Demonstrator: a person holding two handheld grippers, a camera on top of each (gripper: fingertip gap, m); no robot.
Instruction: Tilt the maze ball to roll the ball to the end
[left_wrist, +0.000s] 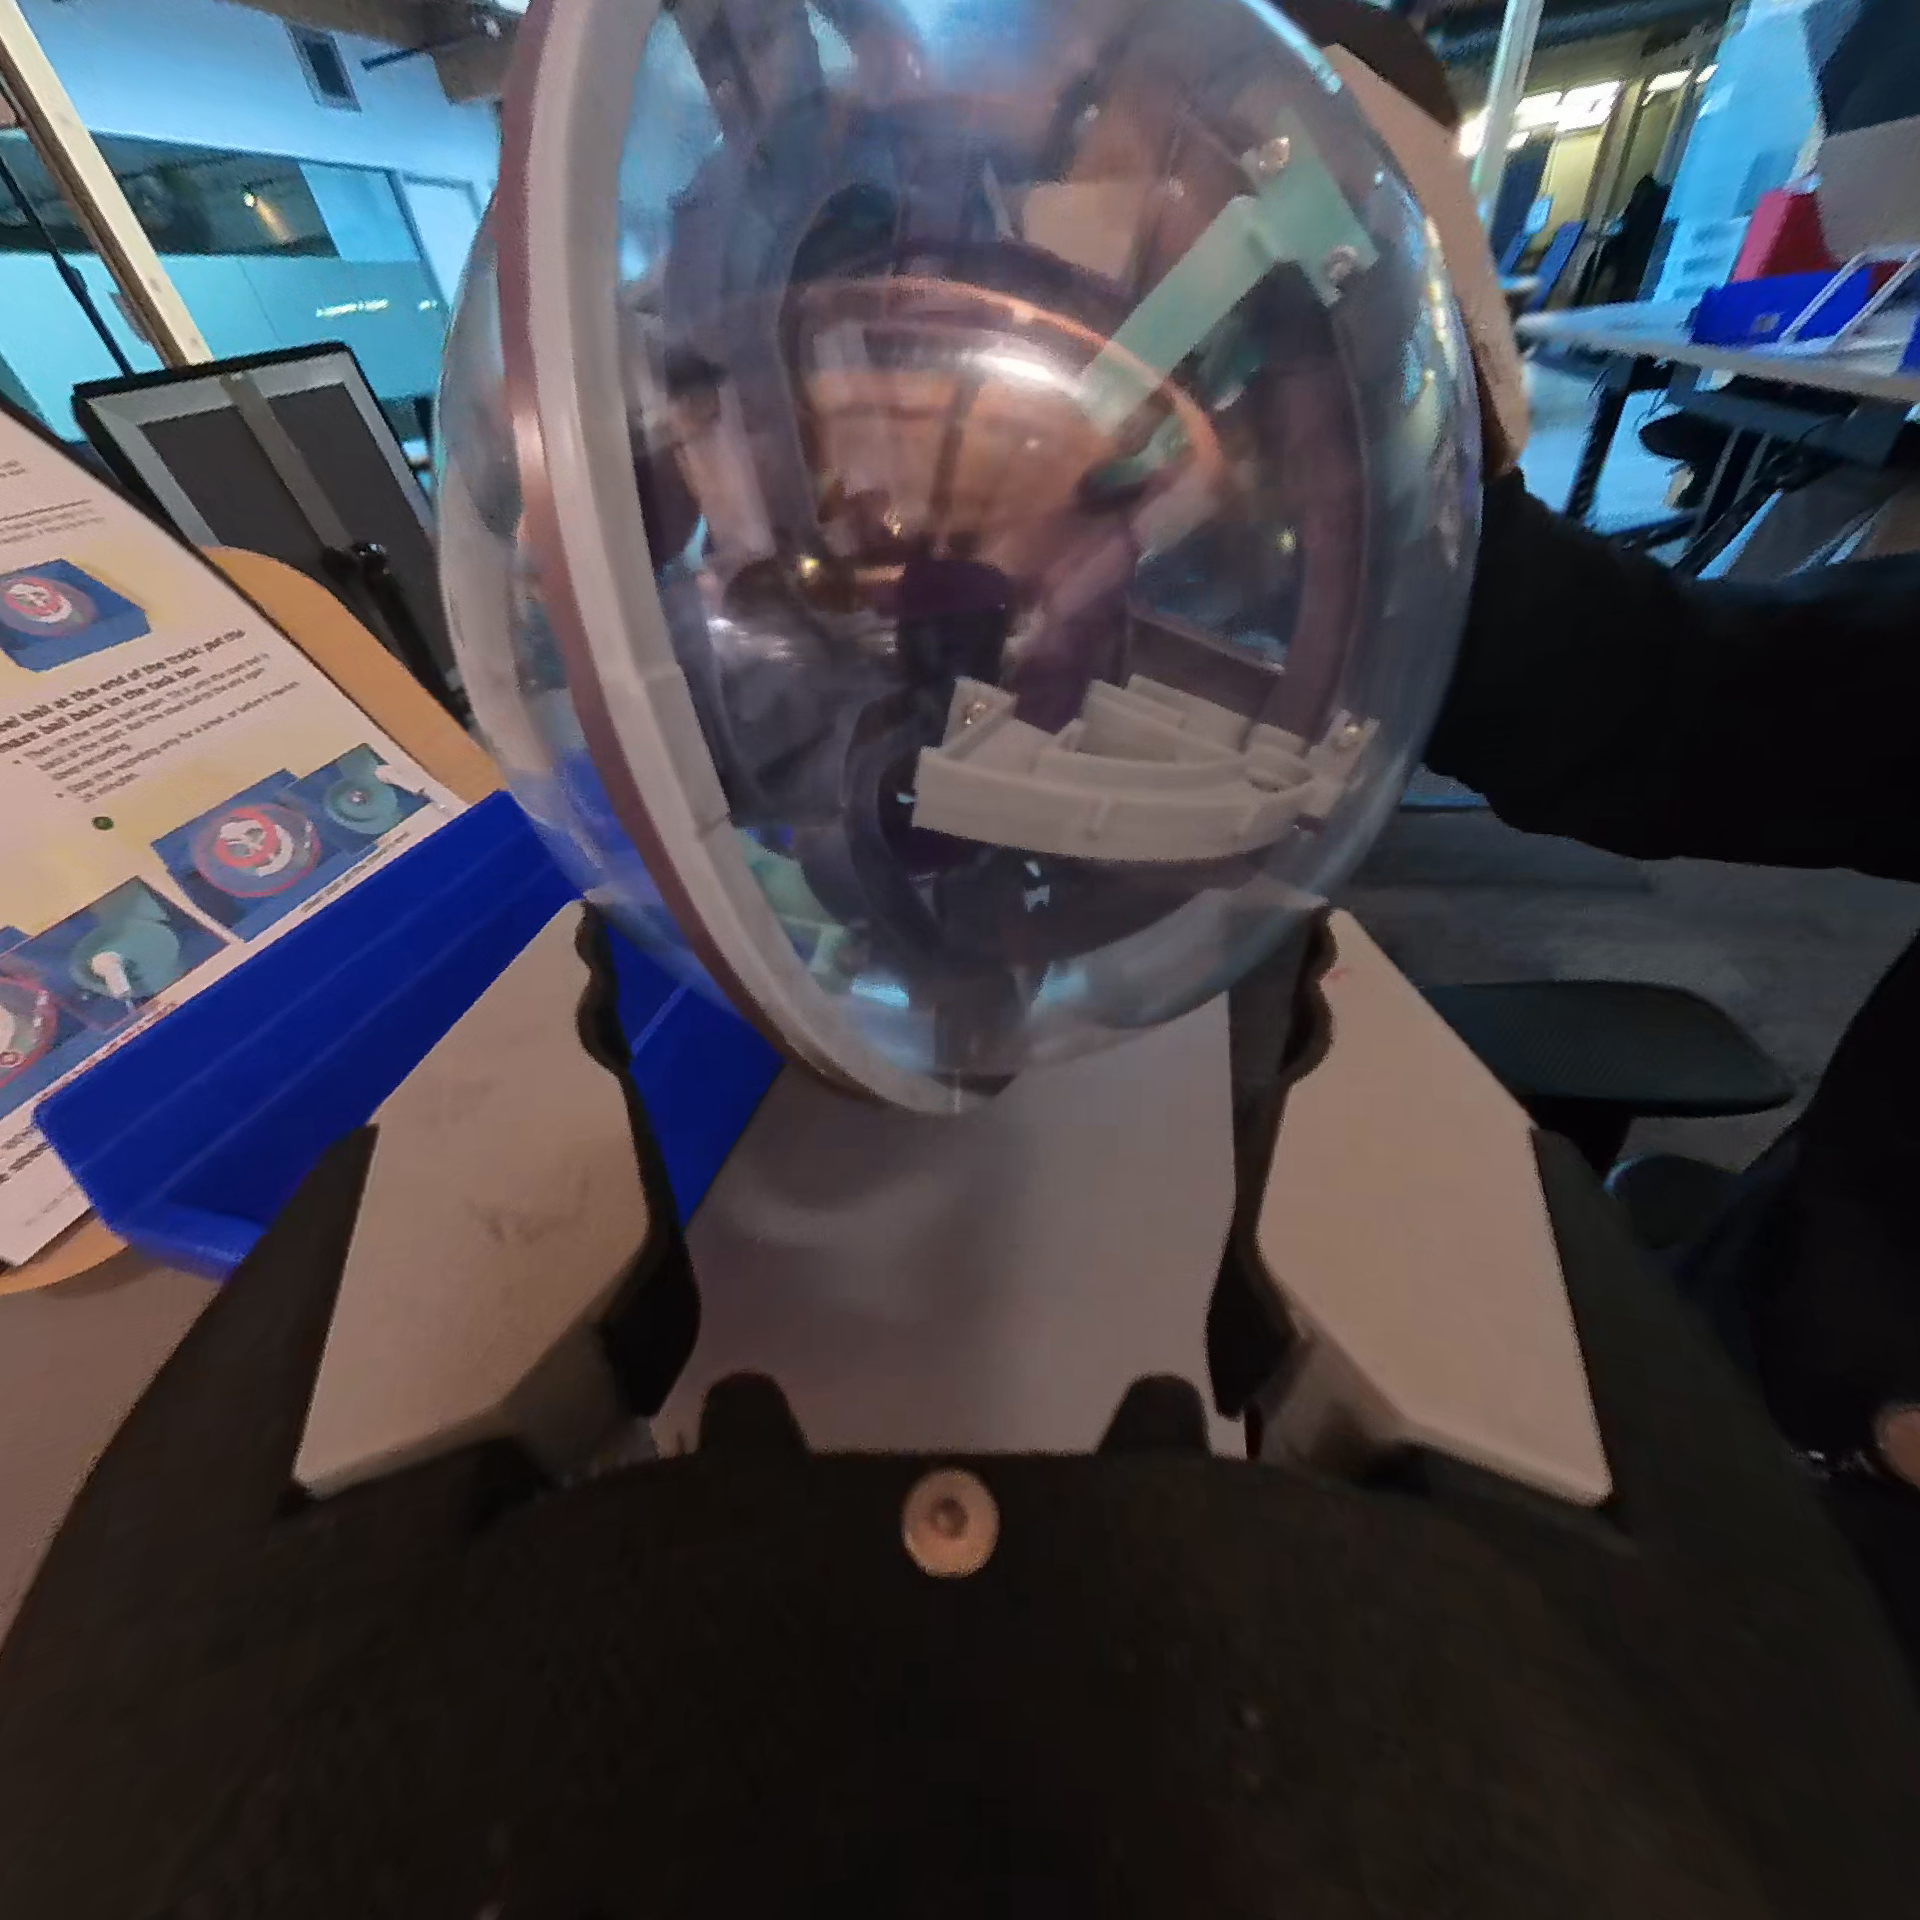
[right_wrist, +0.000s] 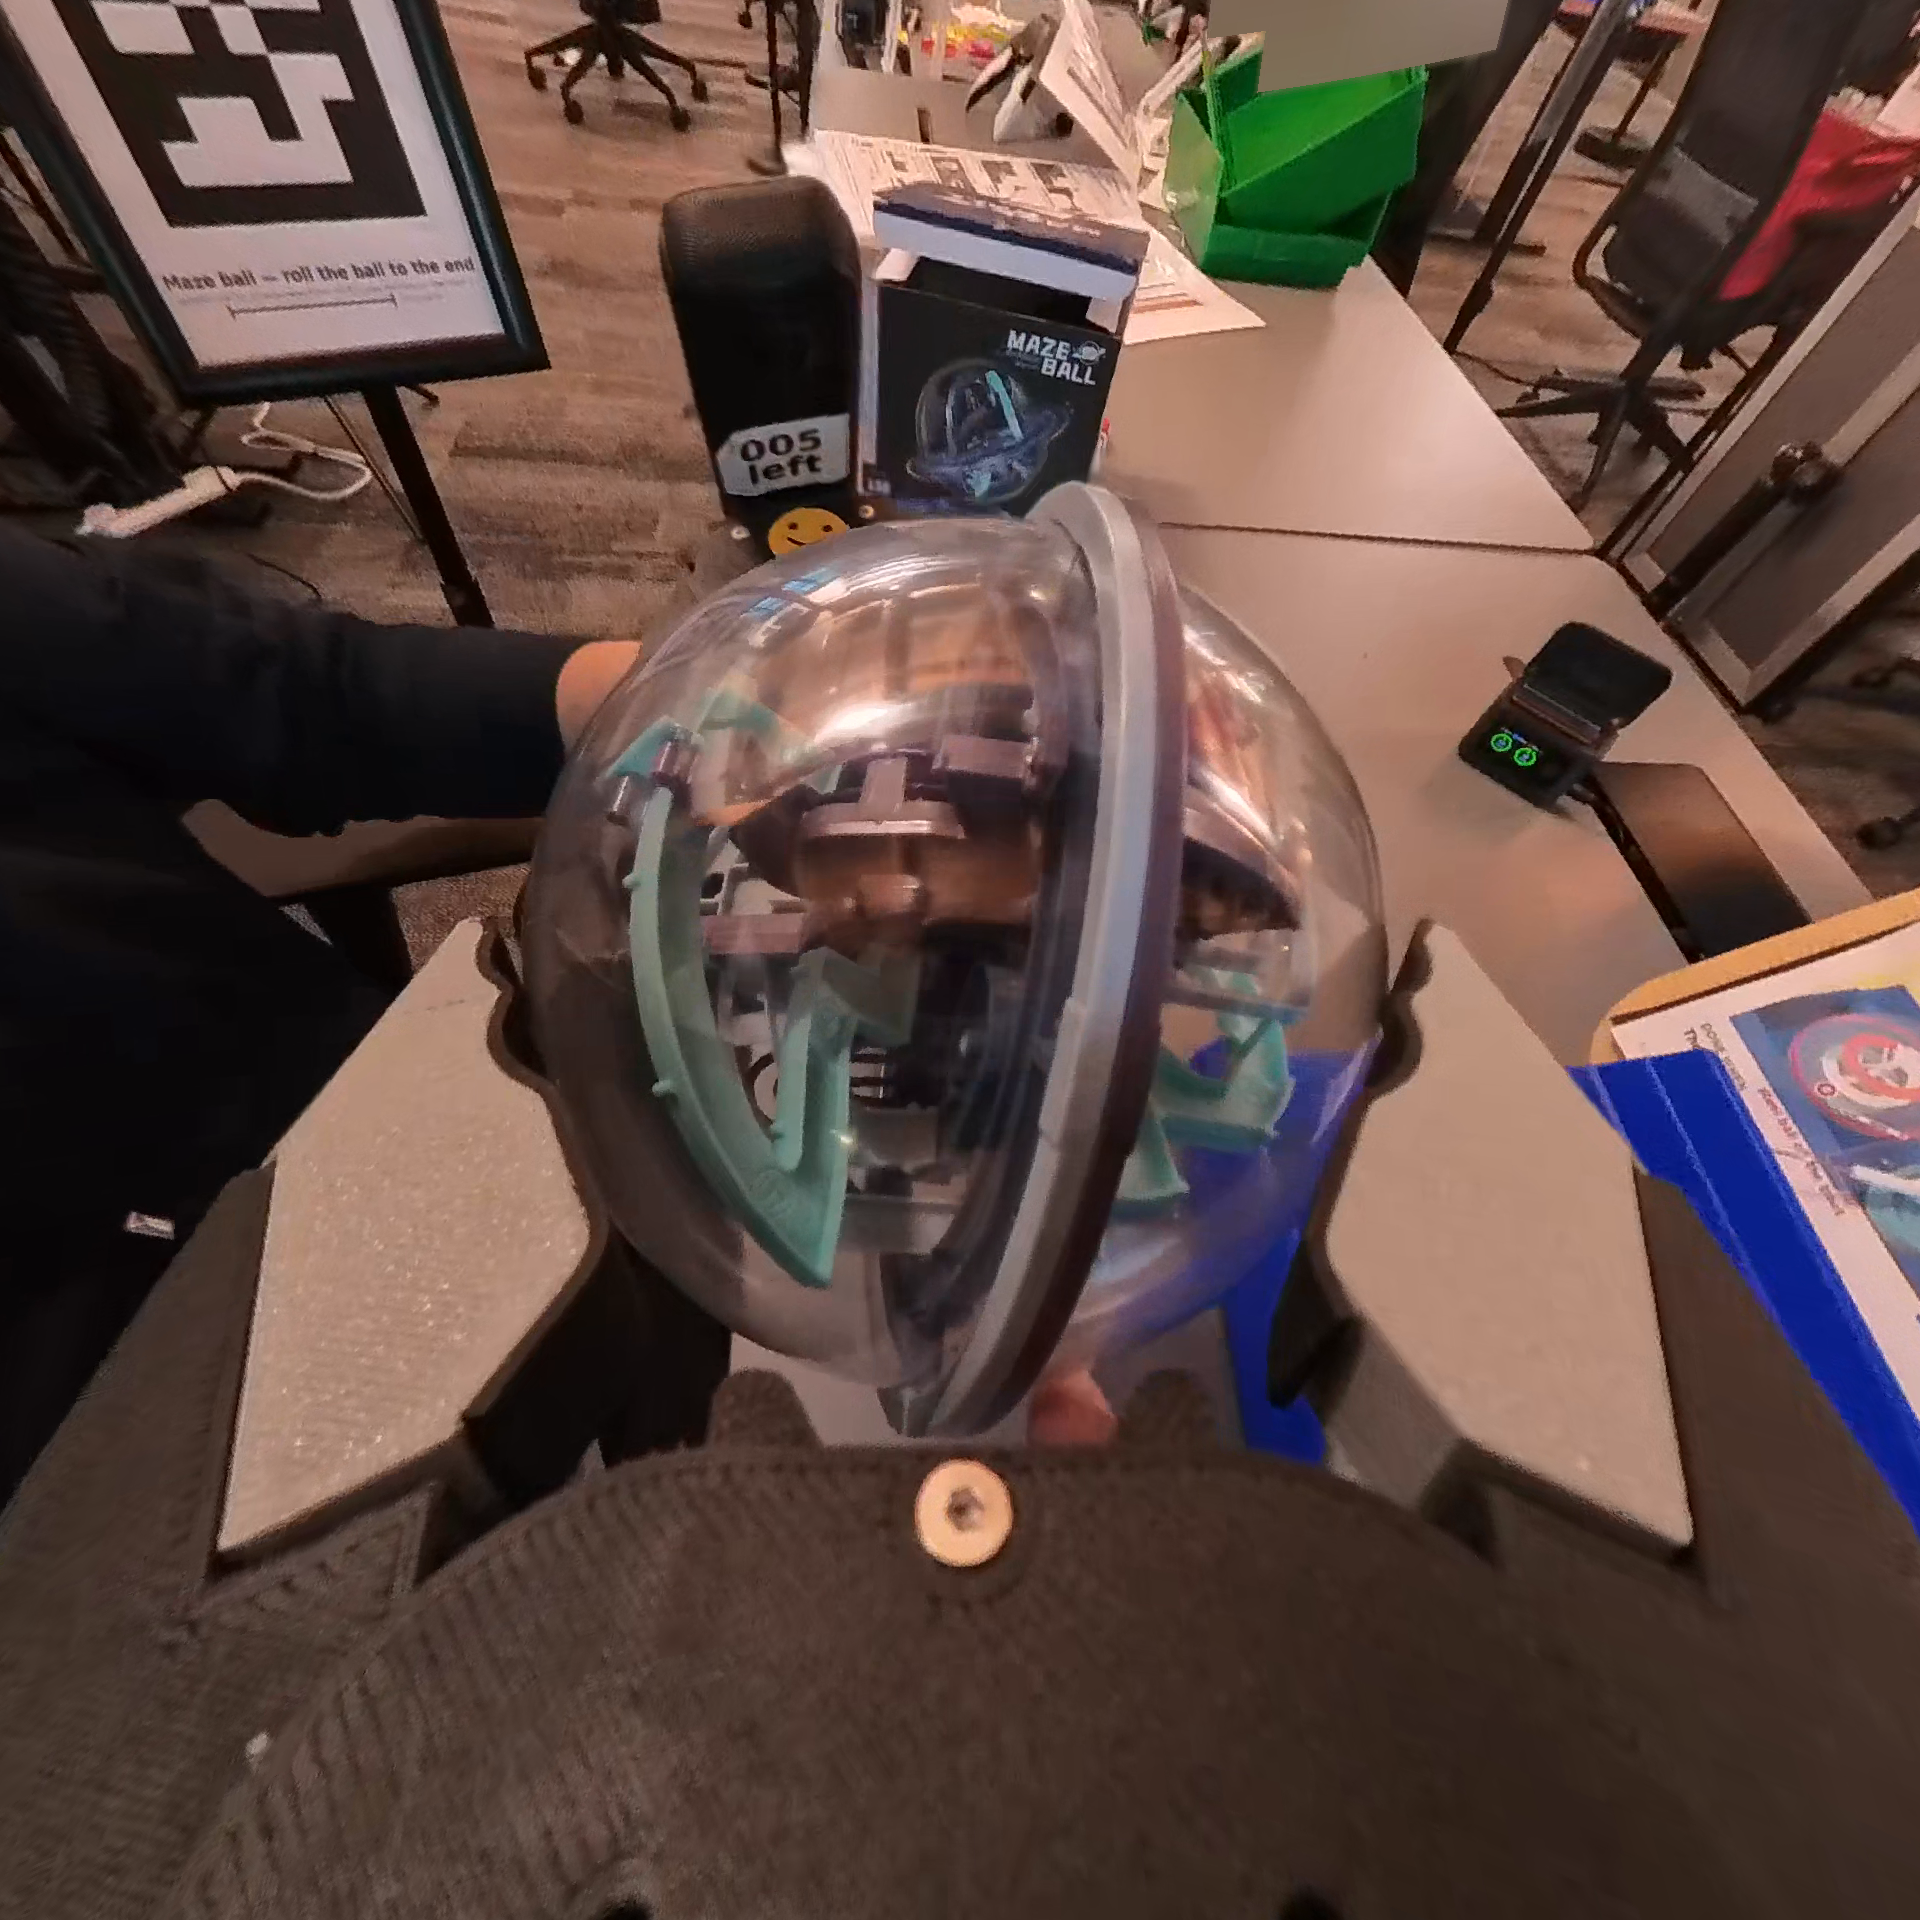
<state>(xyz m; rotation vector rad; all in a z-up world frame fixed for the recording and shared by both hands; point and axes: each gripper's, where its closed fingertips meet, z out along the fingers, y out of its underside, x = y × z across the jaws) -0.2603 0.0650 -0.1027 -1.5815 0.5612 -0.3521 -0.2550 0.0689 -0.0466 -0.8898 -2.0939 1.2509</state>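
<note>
The maze ball (left_wrist: 935, 520) is a clear sphere with a grey rim and teal and grey tracks inside, held up above the table by both grippers. My left gripper (left_wrist: 948, 966) is shut on it, its fingertips (left_wrist: 601, 966) pressing on the lower sides. My right gripper (right_wrist: 954, 997) is shut on the maze ball (right_wrist: 935, 935) too, with a fingertip (right_wrist: 509, 997) against each flank. The rim stands nearly upright, tilted. The left gripper's black body (right_wrist: 769, 343) shows behind the ball in the right wrist view. I cannot make out the small ball inside.
A blue bin (right_wrist: 1714, 1195) and an instruction sheet (left_wrist: 156, 779) lie beside the ball. The maze ball's box (right_wrist: 987, 395), a small black device (right_wrist: 1558, 717) and a green bin (right_wrist: 1299, 156) are on the grey table (right_wrist: 1351, 436). A framed sign (right_wrist: 260, 177) stands at the left. A person's black sleeve (right_wrist: 208, 727) reaches in.
</note>
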